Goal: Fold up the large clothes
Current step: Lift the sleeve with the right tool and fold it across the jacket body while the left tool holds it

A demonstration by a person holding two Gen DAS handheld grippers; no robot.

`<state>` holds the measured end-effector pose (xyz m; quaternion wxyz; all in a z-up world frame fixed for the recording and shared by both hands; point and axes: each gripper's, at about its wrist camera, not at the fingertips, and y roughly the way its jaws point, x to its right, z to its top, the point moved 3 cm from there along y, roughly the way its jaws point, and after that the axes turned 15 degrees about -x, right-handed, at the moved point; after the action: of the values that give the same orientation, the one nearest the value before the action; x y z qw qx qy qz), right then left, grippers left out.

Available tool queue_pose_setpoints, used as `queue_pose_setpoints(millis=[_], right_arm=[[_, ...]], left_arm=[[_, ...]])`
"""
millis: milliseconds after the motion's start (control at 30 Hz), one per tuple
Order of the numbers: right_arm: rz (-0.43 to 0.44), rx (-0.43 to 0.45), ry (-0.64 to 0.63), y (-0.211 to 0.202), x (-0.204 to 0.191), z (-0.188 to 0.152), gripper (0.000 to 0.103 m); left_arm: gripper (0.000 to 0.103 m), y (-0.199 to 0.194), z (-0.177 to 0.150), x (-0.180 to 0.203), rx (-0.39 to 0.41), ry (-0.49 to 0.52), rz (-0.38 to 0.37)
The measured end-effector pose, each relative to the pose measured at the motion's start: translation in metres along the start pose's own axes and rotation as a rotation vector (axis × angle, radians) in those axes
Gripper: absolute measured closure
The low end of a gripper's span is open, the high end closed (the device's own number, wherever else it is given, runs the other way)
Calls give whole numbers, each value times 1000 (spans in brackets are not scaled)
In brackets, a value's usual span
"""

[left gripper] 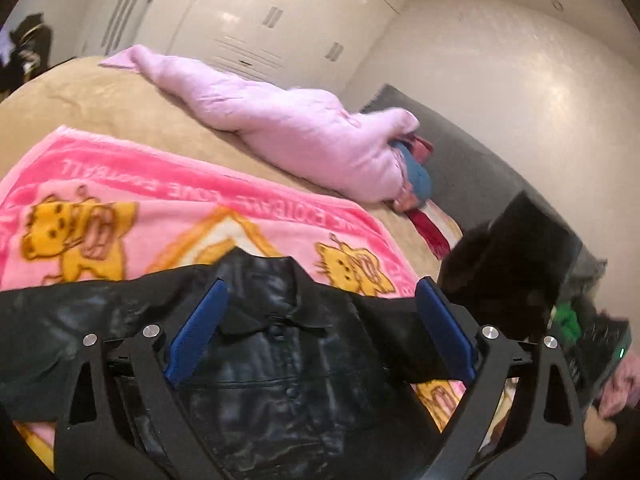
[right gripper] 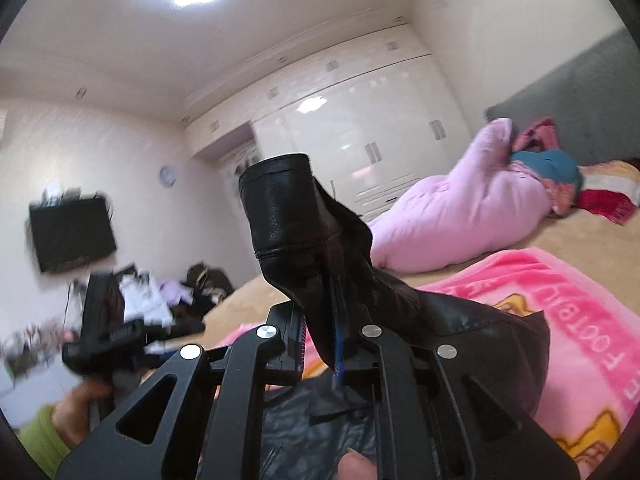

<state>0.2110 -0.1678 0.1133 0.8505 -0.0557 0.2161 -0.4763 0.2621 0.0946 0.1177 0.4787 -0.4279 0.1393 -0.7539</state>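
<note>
A glossy black leather jacket (left gripper: 256, 344) fills the lower middle of the left view. Under it lies a pink blanket (left gripper: 120, 192) with a darker pink border, pale lettering and yellow cartoon cats. The bed cover (left gripper: 132, 108) beneath is tan. At upper centre lies a pale lilac quilt (left gripper: 288, 120). The left gripper (left gripper: 320, 332) is black with blue pads. In the right view's lower left, a sleeve (right gripper: 38, 438) is yellow-green.
</note>
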Motion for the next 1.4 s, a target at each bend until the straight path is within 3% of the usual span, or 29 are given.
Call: queue_pose_setpoints(millis=[200, 367, 533, 667, 900, 1233, 1333, 1400], right_arm=[[49, -107, -62, 33, -29, -25, 93], [71, -181, -116, 56, -52, -48, 93], [75, -273, -148, 84, -72, -76, 93], [70, -342, -193, 102, -87, -99, 93], [59, -441, -236, 123, -105, -136, 93], [44, -530, -256, 140, -116, -171, 90], [49, -564, -264, 145, -117, -180, 86], [57, -582, -269, 145, -119, -184, 75]], left_arm=[[10, -27, -5, -34, 35, -82, -15], [10, -26, -31, -49, 28, -73, -25], [10, -29, -56, -80, 17, -179, -89], [10, -35, -68, -90, 4, -188, -73], [10, -42, -92, -103, 9, -221, -146], [10, -37, -115, -121, -20, -273, -177], [10, -32, -121, -127, -33, -291, -181], [10, -30, -124, -129, -42, -298, -182]])
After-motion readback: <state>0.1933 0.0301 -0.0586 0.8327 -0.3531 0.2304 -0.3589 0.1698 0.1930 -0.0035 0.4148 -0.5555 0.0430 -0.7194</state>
